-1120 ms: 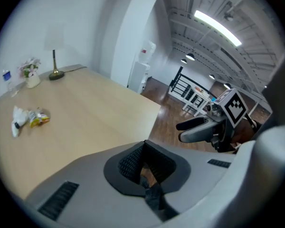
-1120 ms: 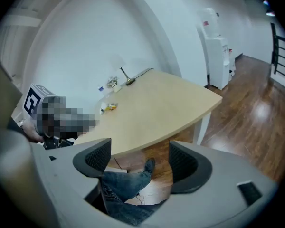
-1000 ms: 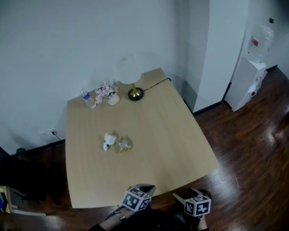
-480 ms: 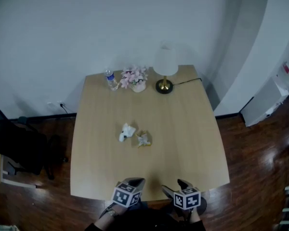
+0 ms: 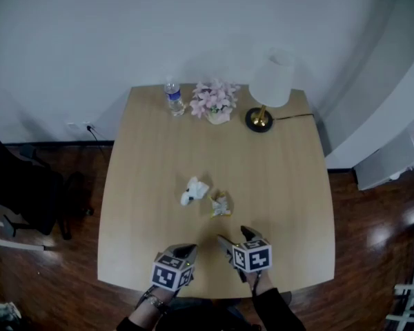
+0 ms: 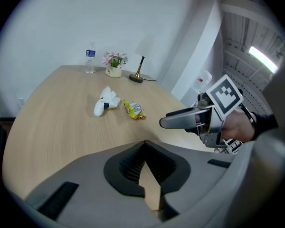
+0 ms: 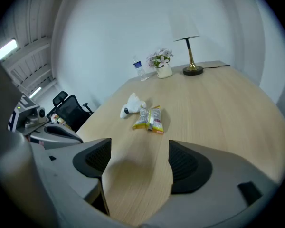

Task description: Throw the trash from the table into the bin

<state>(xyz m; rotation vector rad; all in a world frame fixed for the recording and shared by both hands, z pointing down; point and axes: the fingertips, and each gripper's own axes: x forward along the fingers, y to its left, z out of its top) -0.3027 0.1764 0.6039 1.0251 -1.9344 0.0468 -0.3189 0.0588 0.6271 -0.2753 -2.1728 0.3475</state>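
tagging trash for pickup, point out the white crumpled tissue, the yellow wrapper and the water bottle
white crumpled tissue [image 5: 194, 190], head view, middle of the wad
yellow wrapper [image 5: 221, 205], head view, middle of the packet
water bottle [image 5: 173, 99], head view, its body

A crumpled white tissue [image 5: 194, 190] with a small dark mark on it lies near the middle of the worktop [image 5: 283, 178]. Just beside it, on its right in the head view, lies a crinkled yellow snack wrapper [image 5: 221, 205] with pale print, resting flat. The two sit close together, and whether they touch cannot be told.
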